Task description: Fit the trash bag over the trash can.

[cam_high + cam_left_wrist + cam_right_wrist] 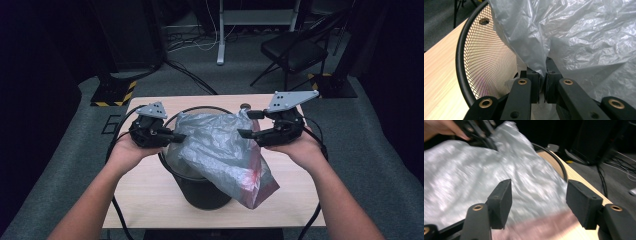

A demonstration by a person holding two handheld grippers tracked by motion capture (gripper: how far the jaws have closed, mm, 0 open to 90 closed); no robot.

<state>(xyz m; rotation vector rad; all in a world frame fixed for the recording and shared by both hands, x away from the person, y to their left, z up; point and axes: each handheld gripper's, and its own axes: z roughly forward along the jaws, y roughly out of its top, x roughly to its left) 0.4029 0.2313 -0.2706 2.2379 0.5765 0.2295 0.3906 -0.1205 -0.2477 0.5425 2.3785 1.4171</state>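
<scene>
Left gripper (176, 136): held at the bin's left rim in the high view; in the left gripper view its jaws are seen clamped together on a pinch of the bag's plastic.
Right gripper (248, 124): held at the bag's right side in the high view; in the right gripper view its jaws are seen standing apart with nothing pressed between the pads.
Bag (220, 152): grey, thin, crinkled plastic; it is draped over the mouth of the bin and spills down the front right, where a reddish patch is seen through it.
Bin (200, 192): black wire mesh, upright at the middle of the table; its rim and mesh wall are seen close up in the left gripper view (484, 67).
Table (145, 190): light wood; the bin is stood on it.
Background: a folding chair (295, 50) is seen on the grey floor beyond the table.
</scene>
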